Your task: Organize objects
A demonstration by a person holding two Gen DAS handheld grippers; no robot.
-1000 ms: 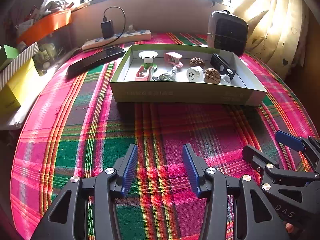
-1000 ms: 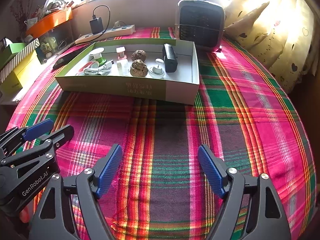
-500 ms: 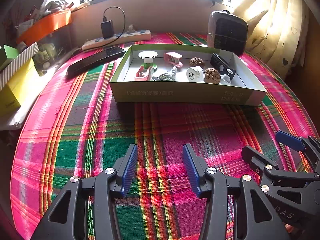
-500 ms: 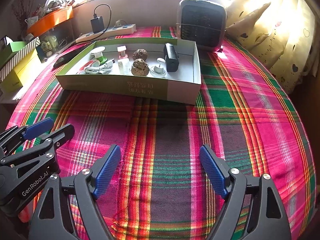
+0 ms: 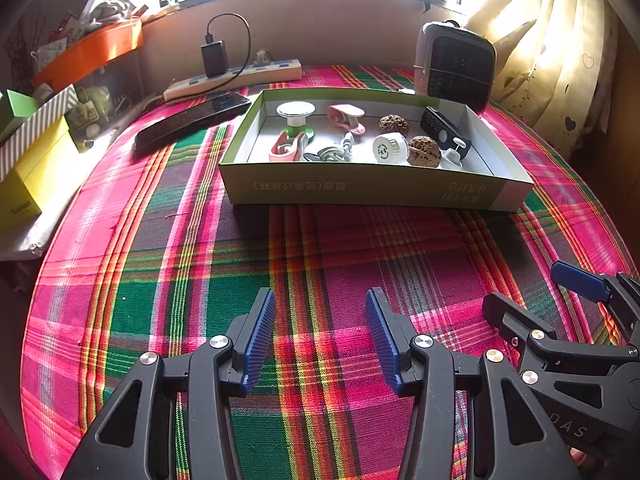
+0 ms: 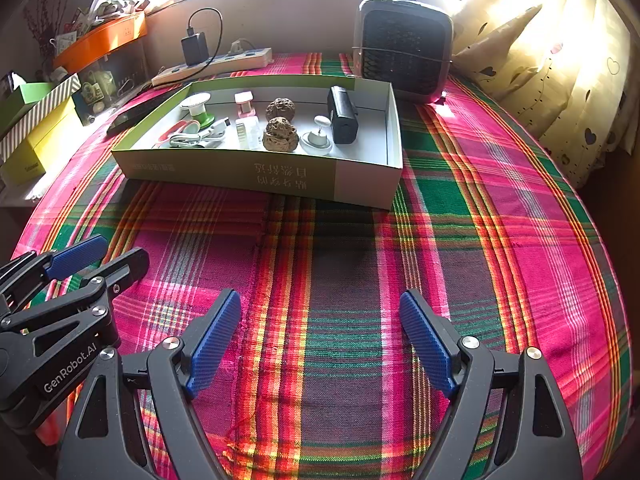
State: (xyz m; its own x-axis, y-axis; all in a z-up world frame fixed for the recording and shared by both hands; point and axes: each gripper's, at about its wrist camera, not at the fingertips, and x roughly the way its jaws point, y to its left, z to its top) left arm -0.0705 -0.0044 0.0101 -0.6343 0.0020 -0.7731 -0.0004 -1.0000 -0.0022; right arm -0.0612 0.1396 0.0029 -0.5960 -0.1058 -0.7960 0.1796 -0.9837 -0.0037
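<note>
A shallow green and white box (image 5: 360, 190) (image 6: 360, 184) sits on the plaid cloth ahead of both grippers. It holds several small things: two walnuts (image 5: 424, 152) (image 6: 281, 135), a white cap (image 5: 386, 148), pink clips (image 5: 346, 116), a black device (image 6: 342, 118), a white cable (image 6: 200, 134). My left gripper (image 5: 320, 320) is open and empty, low over the cloth, well short of the box. My right gripper (image 6: 320, 328) is open and empty beside it. Each shows in the other's view: right (image 5: 540, 304), left (image 6: 104, 256).
A small heater (image 6: 404, 48) stands behind the box at the right. A power strip with charger (image 5: 236, 76) and a black remote (image 5: 188, 124) lie at the back left. Yellow and striped boxes (image 5: 32, 168) line the left edge. A curtain (image 6: 560, 60) hangs at the right.
The right gripper has drawn slightly nearer to the box. The left gripper has hardly moved. Both stay open.
</note>
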